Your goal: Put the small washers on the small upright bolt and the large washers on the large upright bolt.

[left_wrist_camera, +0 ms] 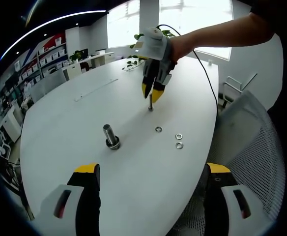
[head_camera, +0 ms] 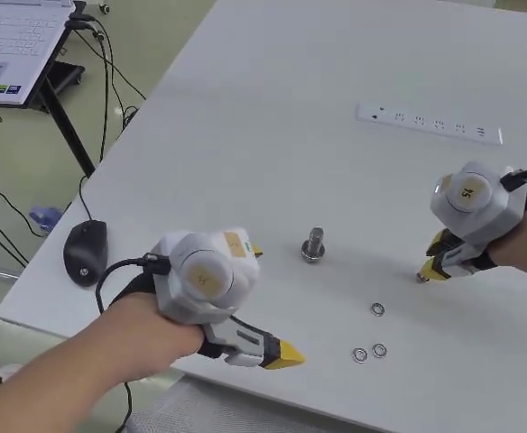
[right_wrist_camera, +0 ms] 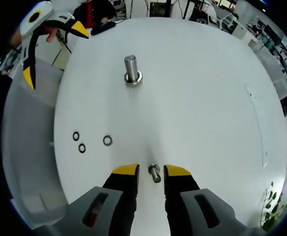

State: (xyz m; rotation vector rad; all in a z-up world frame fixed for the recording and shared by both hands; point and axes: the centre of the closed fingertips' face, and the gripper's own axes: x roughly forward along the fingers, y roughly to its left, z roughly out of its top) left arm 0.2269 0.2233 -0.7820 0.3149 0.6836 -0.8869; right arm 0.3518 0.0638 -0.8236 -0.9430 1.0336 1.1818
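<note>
Steel small bolt: upright between right gripper's narrowly parted jaws, untouched, likely to steady it.
Small washers: loose at bolt's 10 o'clock in the right gripper view.
Left gripper: wide, empty.

My left hand-held gripper and right hand-held gripper, white rounded shells, tan round discs on top, grey jaws tipped yellow, a black cable on each.

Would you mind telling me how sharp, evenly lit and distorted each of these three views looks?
Head view: soft, even light with faint shadows; the left tongs look slightly motion-blurred. Left gripper view: the windows are blown out and the fisheye bows the table. Right gripper view: the same curved distortion, yet the small bolt and washers are crisp.
</note>
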